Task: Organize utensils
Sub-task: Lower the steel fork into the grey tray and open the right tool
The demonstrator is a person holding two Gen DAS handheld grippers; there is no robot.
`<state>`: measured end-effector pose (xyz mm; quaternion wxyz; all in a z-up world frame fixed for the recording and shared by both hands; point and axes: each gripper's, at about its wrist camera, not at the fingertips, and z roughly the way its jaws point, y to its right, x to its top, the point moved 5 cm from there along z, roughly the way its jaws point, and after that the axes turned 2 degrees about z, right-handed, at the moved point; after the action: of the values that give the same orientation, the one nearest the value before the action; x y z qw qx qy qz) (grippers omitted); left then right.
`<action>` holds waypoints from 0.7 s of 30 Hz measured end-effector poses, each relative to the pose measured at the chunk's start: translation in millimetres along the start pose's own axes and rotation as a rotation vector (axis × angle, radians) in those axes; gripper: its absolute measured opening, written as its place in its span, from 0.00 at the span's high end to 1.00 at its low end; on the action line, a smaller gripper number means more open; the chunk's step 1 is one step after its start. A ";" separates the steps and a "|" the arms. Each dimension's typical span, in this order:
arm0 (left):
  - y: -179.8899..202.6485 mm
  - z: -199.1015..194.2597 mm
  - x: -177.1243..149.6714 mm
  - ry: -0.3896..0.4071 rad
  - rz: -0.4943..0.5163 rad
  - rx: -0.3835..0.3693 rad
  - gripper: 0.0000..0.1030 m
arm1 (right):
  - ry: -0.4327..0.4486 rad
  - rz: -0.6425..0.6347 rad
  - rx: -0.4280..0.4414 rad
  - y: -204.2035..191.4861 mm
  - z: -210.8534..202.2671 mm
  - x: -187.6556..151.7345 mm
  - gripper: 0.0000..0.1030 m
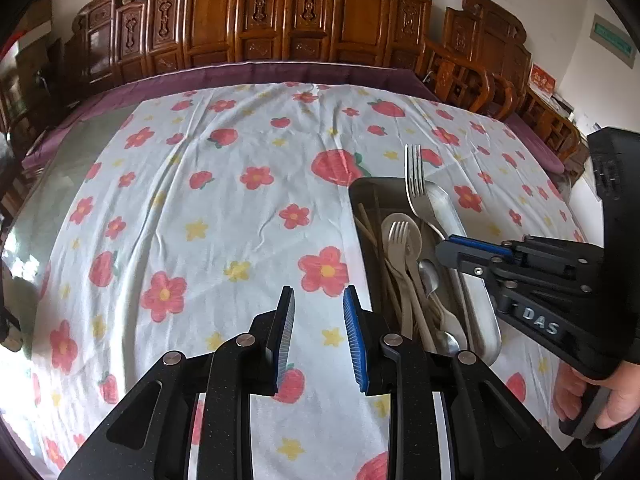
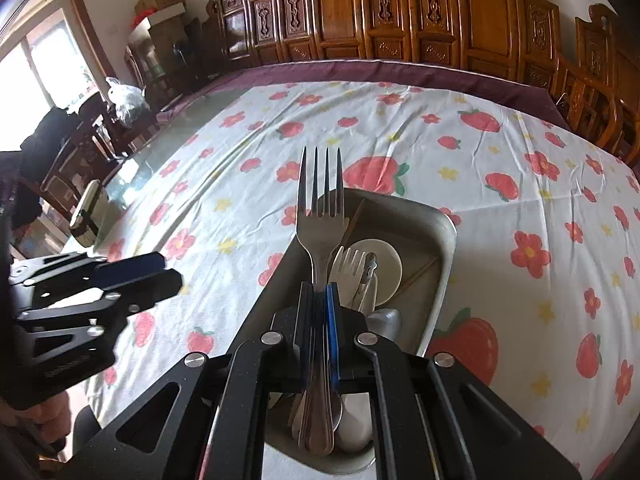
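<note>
My right gripper point(image 2: 319, 294) is shut on the handle of a steel fork point(image 2: 321, 216), tines pointing away, held above a metal tray point(image 2: 446, 240). The tray holds a cream plastic fork point(image 2: 350, 268), a cream spoon, chopsticks and steel spoons. In the left wrist view the same fork point(image 1: 416, 184) sticks up over the tray point(image 1: 360, 188), pinched by the right gripper point(image 1: 450, 246). My left gripper point(image 1: 319, 300) is open and empty, hovering over the flowered tablecloth just left of the tray.
The table carries a white cloth with red flowers and strawberries point(image 1: 224, 208), over a purple cloth at the far edge. Carved wooden chairs point(image 1: 260, 20) line the far side. A small shiny box point(image 2: 88, 216) sits at the table's left edge.
</note>
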<state>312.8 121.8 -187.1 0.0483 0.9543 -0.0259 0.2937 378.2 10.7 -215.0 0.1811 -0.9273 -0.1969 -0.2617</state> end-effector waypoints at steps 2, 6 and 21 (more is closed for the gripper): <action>-0.9 -0.8 -0.7 0.001 -0.002 -0.001 0.77 | -0.011 0.001 -0.006 1.5 5.8 -0.3 0.92; -0.2 -1.2 -1.8 0.001 -0.003 -0.005 0.77 | -0.032 0.006 -0.021 9.5 16.7 -2.4 0.91; 10.8 -0.1 -3.5 0.000 0.014 -0.015 0.77 | -0.078 0.081 -0.004 37.5 18.6 -16.7 0.87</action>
<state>309.0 111.1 -188.2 0.0533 0.9537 -0.0349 0.2940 390.0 -17.7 -247.8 0.1820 -0.9443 -0.1657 -0.2184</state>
